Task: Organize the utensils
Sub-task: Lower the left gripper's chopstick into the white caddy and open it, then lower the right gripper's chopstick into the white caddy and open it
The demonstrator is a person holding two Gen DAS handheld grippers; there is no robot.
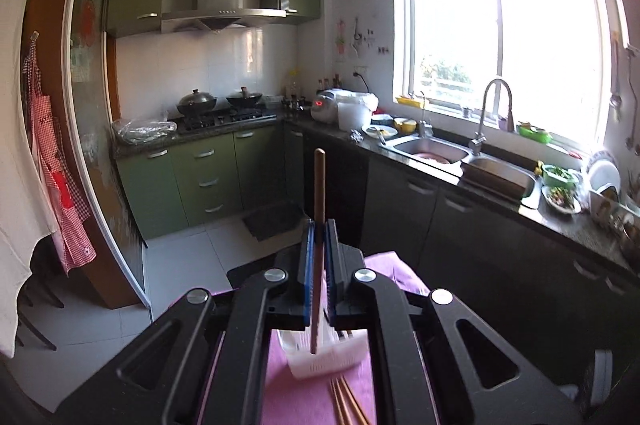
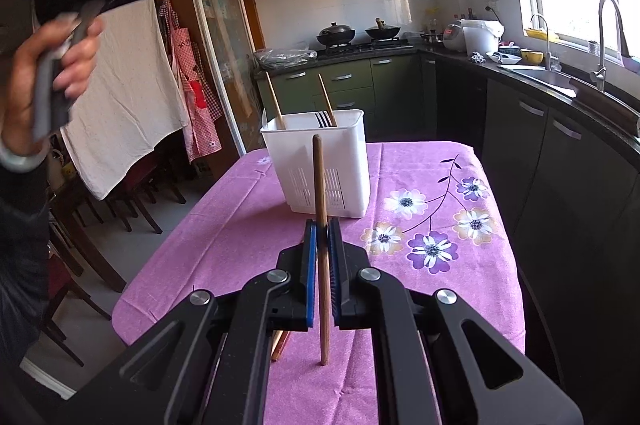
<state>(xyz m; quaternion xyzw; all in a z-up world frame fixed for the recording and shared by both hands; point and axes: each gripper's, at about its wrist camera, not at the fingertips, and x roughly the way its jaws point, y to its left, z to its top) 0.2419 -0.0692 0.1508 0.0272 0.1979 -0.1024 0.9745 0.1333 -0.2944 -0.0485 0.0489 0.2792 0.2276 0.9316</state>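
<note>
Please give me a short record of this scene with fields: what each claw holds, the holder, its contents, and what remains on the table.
left claw: shut on a chopstick
right claw: shut on another chopstick
holder: white basket, upright on the pink tablecloth
inside holder: two chopsticks, leaning
still on table: loose chopsticks

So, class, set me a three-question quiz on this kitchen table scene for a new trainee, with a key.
1. True or false: both tongs grip a chopstick.
2. How many chopsticks already stand in the white basket?
3. The basket stands on: A) the sink B) the pink tablecloth C) the stove

Key
1. True: the left tongs pinch one chopstick, the right tongs pinch another chopstick.
2. Two.
3. B.
</note>
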